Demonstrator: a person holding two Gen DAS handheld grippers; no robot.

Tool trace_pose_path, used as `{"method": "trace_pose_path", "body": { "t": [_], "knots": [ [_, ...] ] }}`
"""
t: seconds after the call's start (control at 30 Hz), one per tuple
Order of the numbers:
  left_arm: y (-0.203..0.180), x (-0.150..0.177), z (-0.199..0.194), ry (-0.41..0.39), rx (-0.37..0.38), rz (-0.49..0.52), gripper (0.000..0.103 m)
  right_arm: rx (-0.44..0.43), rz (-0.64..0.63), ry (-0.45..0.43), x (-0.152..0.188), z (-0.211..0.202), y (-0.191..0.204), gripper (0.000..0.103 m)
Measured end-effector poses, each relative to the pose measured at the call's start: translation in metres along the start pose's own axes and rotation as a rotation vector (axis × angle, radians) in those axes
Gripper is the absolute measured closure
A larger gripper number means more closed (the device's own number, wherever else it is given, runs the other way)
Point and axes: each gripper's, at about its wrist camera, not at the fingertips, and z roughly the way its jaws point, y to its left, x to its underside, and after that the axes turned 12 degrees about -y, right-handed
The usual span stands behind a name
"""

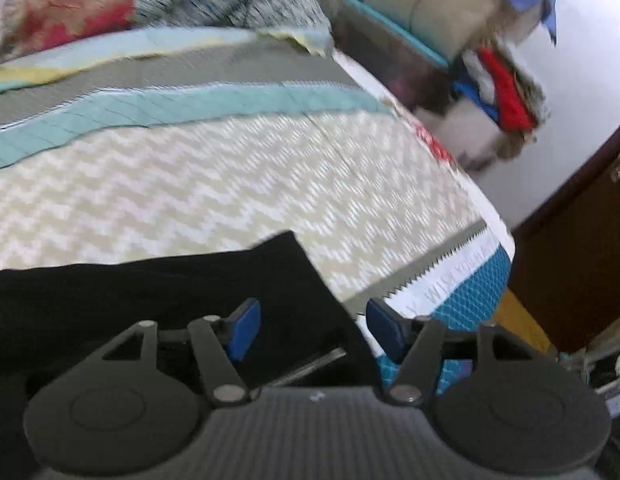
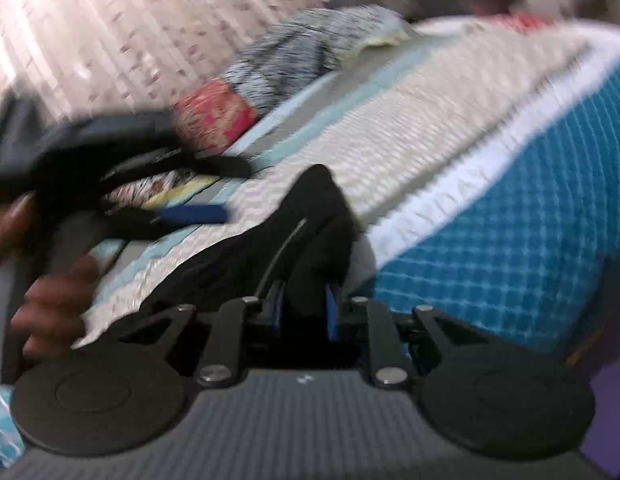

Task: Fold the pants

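Observation:
Black pants (image 1: 157, 292) lie on the zigzag-patterned bedspread (image 1: 229, 184), near the bed's right edge. In the left wrist view my left gripper (image 1: 314, 328) hovers over one corner of them, its blue pads (image 1: 245, 326) wide apart and pressing on nothing. In the right wrist view the pants (image 2: 310, 216) rise in a bunched fold with a pale zip line. My right gripper (image 2: 305, 306) is shut on that fold, its blue pads close together around the black cloth. The left gripper (image 2: 225, 192) also shows there at the left, open and held by a hand (image 2: 53, 292).
A red and grey patterned pillow (image 1: 109, 4) lies at the head of the bed. The blue checked side of the cover (image 2: 502, 232) marks the bed's edge. Beyond it stand a shelf with piled clothes (image 1: 498, 88), a brown door (image 1: 582, 248) and a light curtain (image 2: 89, 32).

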Motion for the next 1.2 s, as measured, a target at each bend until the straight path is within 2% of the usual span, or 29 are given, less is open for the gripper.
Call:
{"method": "trace_pose_path", "body": {
  "t": [0.03,0.1,0.17,0.2,0.23,0.3,0.37,0.43,0.47,0.5,0.53,0.57,0.6,0.63,0.7,0.83,0.97,1.1,1.2],
  "knots": [
    [-0.007,0.002,0.004,0.008,-0.009,0.026,0.038,-0.004,-0.038,0.002,0.001,0.003,0.007,0.08],
    [-0.02,0.003,0.01,0.017,-0.033,0.088,0.027,-0.001,-0.131,0.006,0.006,0.004,0.022,0.08],
    [-0.03,0.007,0.017,0.04,-0.07,0.163,0.026,-0.008,-0.204,-0.003,0.011,-0.003,0.027,0.081],
    [-0.032,0.009,0.021,0.048,-0.089,0.193,0.028,-0.015,-0.23,-0.013,0.013,-0.004,0.032,0.081],
    [-0.032,0.012,0.022,0.049,-0.109,0.212,0.032,-0.026,-0.251,-0.024,0.013,-0.006,0.036,0.082],
    [-0.021,0.012,0.02,0.044,-0.137,0.191,0.078,-0.047,-0.289,-0.047,0.014,-0.008,0.045,0.082],
    [-0.001,0.009,0.008,0.021,-0.08,0.075,0.083,-0.067,-0.315,-0.061,0.016,-0.012,0.05,0.081],
    [0.018,0.007,-0.011,-0.017,-0.054,0.001,0.084,-0.067,-0.313,-0.069,0.017,-0.011,0.049,0.075],
    [0.024,0.005,-0.018,-0.028,-0.046,-0.022,0.084,-0.067,-0.299,-0.074,0.018,-0.011,0.047,0.064],
    [0.031,0.005,-0.027,-0.038,-0.034,-0.05,0.084,-0.072,-0.282,-0.064,0.019,-0.011,0.045,0.048],
    [0.04,0.006,-0.037,-0.05,-0.02,-0.084,0.084,-0.079,-0.271,-0.05,0.019,-0.008,0.043,0.047],
    [0.047,0.006,-0.045,-0.059,-0.007,-0.109,0.084,-0.082,-0.266,-0.041,0.021,-0.007,0.043,0.051],
    [0.055,0.006,-0.054,-0.069,0.012,-0.141,0.084,-0.083,-0.266,-0.028,0.022,-0.006,0.044,0.072],
    [0.065,0.008,-0.065,-0.083,0.032,-0.178,0.084,-0.086,-0.267,-0.015,0.023,-0.005,0.048,0.083],
    [0.08,0.01,-0.08,-0.11,0.052,-0.23,0.084,-0.115,-0.258,-0.005,0.02,-0.006,0.055,0.085],
    [0.115,0.015,-0.118,-0.17,0.085,-0.328,0.084,-0.224,-0.255,0.001,0.016,-0.016,0.087,0.086],
    [0.144,0.021,-0.161,-0.255,0.114,-0.373,0.084,-0.332,-0.289,0.029,0.016,-0.016,0.127,0.086],
    [0.175,0.032,-0.203,-0.326,0.073,-0.378,0.084,-0.444,-0.341,0.091,0.024,-0.007,0.171,0.086],
    [0.205,0.047,-0.221,-0.341,0.024,-0.413,0.084,-0.488,-0.38,0.154,0.035,0.015,0.195,0.086]
  ]
}}
